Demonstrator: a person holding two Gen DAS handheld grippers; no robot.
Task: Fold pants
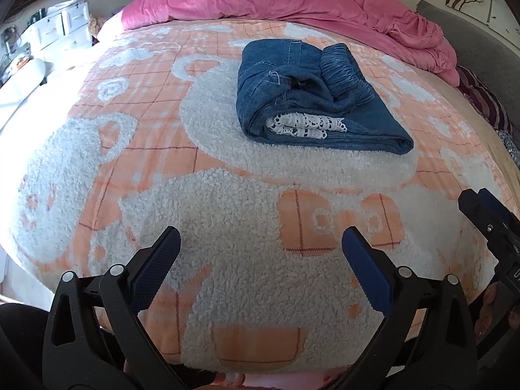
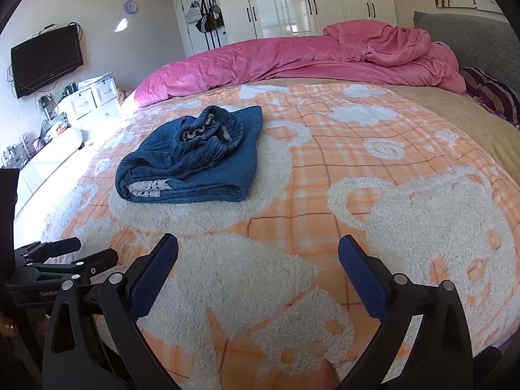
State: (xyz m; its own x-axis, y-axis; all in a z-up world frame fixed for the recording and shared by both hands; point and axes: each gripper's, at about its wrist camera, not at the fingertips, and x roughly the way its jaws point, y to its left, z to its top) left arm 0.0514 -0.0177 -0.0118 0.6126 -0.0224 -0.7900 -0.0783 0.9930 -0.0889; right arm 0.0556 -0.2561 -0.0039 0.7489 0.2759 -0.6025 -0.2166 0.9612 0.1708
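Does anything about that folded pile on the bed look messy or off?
Slightly. The folded pants are bunched on top: the elastic waistband sits crumpled rather than flat, and white lace trim pokes out of the near fold. Both tongs are open and clear of them.

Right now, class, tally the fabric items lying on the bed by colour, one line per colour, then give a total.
Blue: 1, the folded denim pants
Pink: 1, the rumpled duvet
Orange and white: 1, the fleece blanket underneath
Purple striped: 1, a pillow at the right edge
Total: 4
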